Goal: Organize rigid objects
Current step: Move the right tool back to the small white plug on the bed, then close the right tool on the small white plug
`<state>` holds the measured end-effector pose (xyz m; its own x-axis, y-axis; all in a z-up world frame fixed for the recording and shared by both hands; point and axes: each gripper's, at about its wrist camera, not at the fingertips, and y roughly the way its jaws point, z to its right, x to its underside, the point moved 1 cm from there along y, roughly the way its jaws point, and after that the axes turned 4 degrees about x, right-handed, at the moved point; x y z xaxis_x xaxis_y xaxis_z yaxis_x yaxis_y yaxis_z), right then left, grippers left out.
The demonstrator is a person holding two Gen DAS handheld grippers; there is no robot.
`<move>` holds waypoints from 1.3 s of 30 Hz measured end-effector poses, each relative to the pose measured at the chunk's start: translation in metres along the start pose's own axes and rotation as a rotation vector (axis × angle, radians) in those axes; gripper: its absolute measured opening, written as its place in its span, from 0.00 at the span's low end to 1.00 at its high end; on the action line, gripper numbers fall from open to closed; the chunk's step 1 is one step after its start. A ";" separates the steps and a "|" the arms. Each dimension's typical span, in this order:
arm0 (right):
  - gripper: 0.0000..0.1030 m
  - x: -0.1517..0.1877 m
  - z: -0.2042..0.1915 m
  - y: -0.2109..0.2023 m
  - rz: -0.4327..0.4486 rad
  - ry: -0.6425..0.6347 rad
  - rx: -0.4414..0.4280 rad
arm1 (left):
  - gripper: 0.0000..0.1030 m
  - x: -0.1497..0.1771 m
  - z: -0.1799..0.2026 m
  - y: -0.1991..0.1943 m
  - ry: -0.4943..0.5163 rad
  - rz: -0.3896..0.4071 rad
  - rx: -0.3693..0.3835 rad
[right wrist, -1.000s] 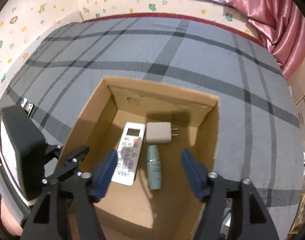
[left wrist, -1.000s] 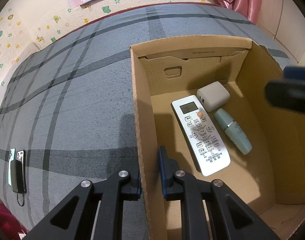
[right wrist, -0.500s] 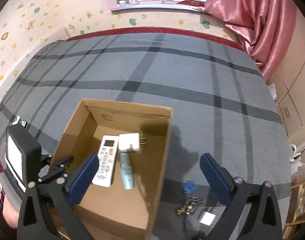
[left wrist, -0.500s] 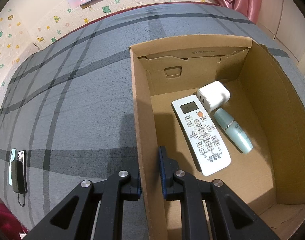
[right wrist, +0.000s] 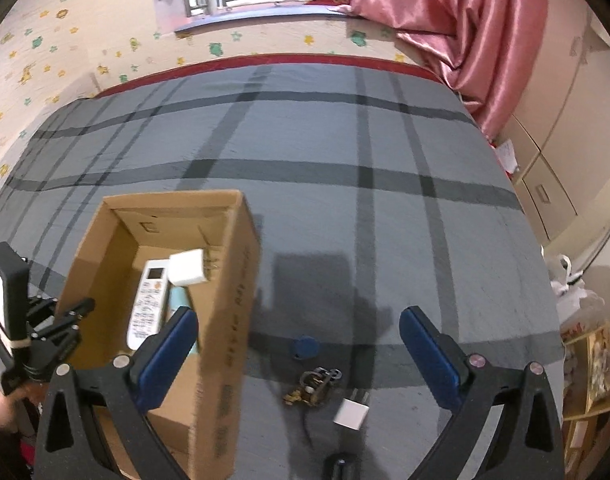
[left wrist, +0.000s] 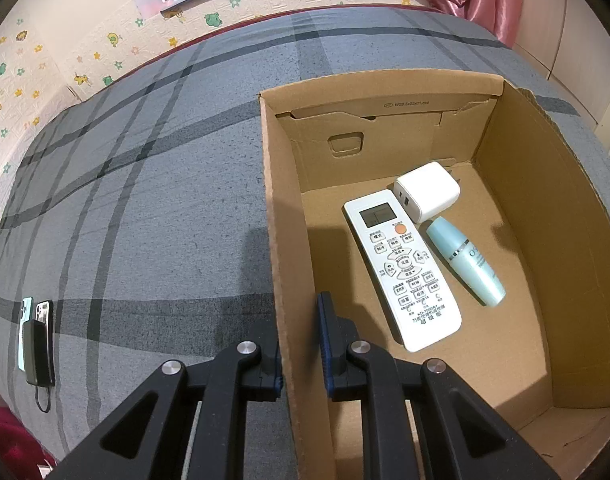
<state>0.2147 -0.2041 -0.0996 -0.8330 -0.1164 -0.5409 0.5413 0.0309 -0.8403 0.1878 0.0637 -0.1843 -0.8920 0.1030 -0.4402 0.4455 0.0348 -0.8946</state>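
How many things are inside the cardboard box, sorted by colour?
White: 2, a white plastic remote control and a white square charger plug
Light blue: 1, a pale blue plastic bottle
Total: 3 in the brown cardboard box

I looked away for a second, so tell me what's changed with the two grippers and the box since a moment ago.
The right gripper swung away from over the cardboard box to the bedspread beside it, above the keys, and its fingers spread wide with nothing between them. Unchanged: the left gripper clamps the box wall; the remote, charger and bottle lie inside.
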 end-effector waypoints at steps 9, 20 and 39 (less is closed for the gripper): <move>1.00 0.028 0.029 0.021 -0.048 0.051 0.043 | 0.14 0.000 0.000 0.000 0.002 0.000 -0.004; 1.00 0.073 0.051 0.064 -0.131 0.097 0.088 | 0.14 0.001 0.002 -0.001 0.000 0.000 -0.006; 0.93 0.117 0.057 0.109 -0.234 0.135 0.096 | 0.14 0.001 0.003 0.000 0.002 0.002 -0.012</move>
<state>0.1832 -0.2713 -0.2522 -0.9409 0.0238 -0.3377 0.3351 -0.0763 -0.9391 0.1864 0.0609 -0.1846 -0.8911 0.1055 -0.4414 0.4479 0.0468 -0.8929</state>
